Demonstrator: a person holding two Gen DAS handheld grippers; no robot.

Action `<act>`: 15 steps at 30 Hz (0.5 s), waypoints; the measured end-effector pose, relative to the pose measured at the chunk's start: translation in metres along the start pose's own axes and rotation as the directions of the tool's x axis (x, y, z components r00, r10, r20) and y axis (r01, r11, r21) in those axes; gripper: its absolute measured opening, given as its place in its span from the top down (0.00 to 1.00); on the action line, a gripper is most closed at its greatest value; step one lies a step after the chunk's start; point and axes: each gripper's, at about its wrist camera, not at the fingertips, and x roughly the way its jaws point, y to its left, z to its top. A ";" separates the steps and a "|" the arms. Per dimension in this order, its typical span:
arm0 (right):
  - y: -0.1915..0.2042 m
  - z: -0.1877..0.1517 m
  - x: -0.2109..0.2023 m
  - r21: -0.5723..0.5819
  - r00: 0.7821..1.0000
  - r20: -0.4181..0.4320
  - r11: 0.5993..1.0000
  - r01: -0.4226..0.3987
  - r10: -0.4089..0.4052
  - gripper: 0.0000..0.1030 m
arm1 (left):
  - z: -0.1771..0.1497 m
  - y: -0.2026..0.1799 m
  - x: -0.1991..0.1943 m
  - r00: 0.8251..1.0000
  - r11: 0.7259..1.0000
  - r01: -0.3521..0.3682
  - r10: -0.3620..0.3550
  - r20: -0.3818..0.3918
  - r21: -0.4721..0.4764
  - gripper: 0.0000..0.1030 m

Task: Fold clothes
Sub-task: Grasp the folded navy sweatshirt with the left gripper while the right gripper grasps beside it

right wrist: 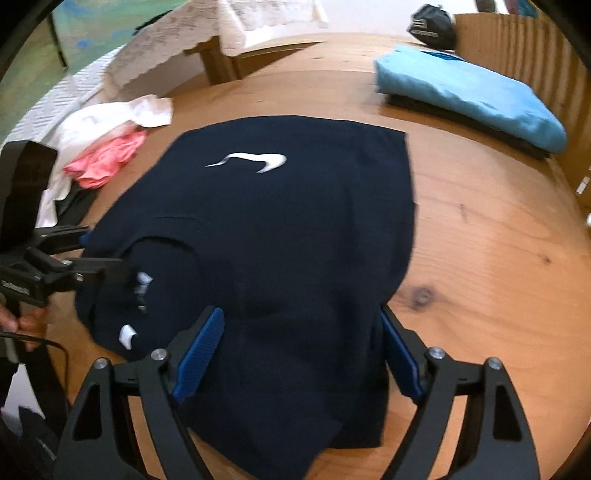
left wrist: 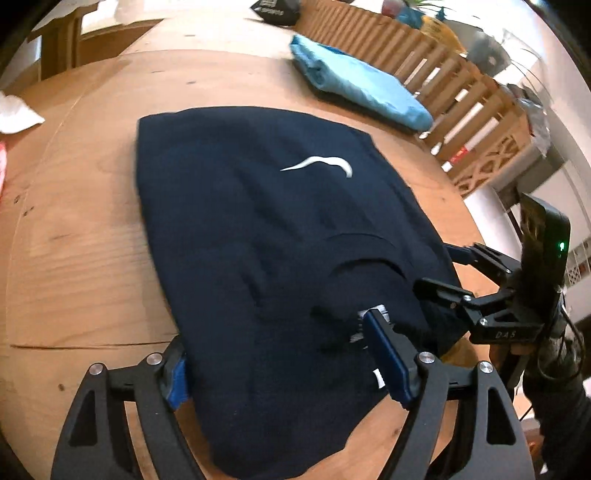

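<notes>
A navy shirt with a white swoosh logo lies folded on the wooden table. Its collar and label face the near edge. My left gripper is open wide, and the shirt's near edge lies between its blue pads. My right gripper is open just as wide and straddles the same near edge, with blue pads on both sides of the cloth. Each gripper shows in the other's view: the right one by the collar, the left one by the label.
A folded light blue garment rests on a dark one at the far right. Loose white and pink clothes lie at the far left. A slatted wooden rail borders the table. A black bag sits at the back.
</notes>
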 end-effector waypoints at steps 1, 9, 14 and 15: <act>-0.001 0.001 0.001 0.016 1.000 -0.001 1.000 -0.023 0.023 0.56 | 0.000 -0.003 0.002 1.000 1.000 0.010 -0.010 0.002 0.017 0.33; -0.009 0.013 0.010 0.148 0.978 0.005 0.967 -0.207 0.208 0.77 | 0.005 -0.009 0.017 0.992 0.992 0.122 -0.123 0.024 0.032 0.77; -0.011 0.015 0.010 0.222 0.947 0.058 0.921 -0.321 0.316 0.80 | 0.012 -0.014 0.015 0.980 0.982 0.189 -0.188 0.067 -0.002 0.81; -0.012 0.016 0.005 0.228 0.942 0.081 0.914 -0.335 0.325 0.80 | 0.014 -0.015 0.014 0.976 0.979 0.203 -0.202 0.076 -0.010 0.81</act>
